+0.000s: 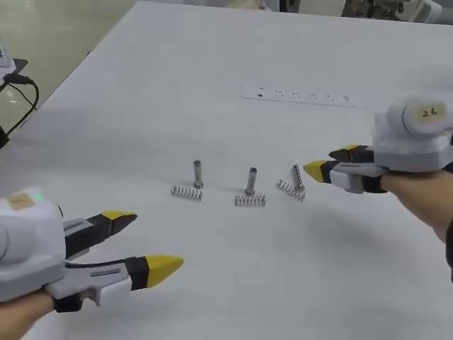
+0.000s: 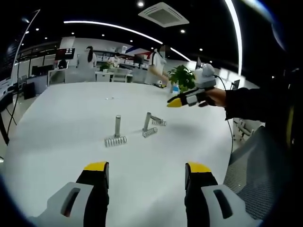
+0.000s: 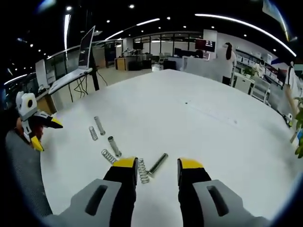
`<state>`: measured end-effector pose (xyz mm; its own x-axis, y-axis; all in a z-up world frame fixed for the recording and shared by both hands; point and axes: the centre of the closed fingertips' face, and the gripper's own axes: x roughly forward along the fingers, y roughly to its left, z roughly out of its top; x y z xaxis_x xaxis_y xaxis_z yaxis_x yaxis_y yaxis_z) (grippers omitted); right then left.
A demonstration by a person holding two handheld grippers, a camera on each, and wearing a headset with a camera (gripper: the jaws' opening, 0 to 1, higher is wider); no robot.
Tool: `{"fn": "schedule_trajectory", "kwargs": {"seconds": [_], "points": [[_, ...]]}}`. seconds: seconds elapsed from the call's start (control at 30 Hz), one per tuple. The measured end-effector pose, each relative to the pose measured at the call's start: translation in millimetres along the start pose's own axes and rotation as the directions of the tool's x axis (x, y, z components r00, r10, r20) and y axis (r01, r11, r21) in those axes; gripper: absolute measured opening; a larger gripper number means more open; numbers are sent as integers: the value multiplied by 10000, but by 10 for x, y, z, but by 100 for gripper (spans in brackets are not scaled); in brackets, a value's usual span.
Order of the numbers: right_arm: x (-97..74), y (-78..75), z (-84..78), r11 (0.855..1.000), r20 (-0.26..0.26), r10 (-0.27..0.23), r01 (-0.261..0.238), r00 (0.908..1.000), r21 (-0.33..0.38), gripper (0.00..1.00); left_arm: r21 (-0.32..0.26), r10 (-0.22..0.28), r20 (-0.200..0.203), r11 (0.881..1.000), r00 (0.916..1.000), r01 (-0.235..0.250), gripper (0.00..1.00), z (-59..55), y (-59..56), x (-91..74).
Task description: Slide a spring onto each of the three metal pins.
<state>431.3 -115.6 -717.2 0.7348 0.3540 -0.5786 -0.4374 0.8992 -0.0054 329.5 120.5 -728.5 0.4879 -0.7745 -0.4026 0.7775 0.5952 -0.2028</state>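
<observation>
Springs (image 1: 186,192), head view: three lie loose on the white desk (image 1: 283,283), one at the foot of each pin (image 1: 197,174), in a row between left gripper (image 1: 145,241) and right gripper (image 1: 329,161).
Left gripper view: fingers (image 2: 96,166) wide apart, empty, well short of the row.
Right gripper view: fingers (image 3: 125,163) parted, empty; nearest spring (image 3: 143,170) and leaning pin (image 3: 157,164) just beyond the fingertips.

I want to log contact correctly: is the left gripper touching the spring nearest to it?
Apart. The left gripper view shows bare table between the left gripper and that spring, jaws open.
</observation>
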Motion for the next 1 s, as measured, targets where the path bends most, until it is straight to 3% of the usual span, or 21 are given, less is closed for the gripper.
{"fn": "schedule_trajectory", "kwargs": {"seconds": [0.43, 1.0], "points": [[341, -30, -31, 9998, -1046, -202, 204, 9943, 10, 21, -10, 33, 32, 10000, 10000, -33, 61, 2, 11, -7], [600, -84, -254, 9979, -2449, -480, 572, 9683, 306, 17, -61, 21, 87, 10000, 10000, -21, 60, 9, 18, 3]]}}
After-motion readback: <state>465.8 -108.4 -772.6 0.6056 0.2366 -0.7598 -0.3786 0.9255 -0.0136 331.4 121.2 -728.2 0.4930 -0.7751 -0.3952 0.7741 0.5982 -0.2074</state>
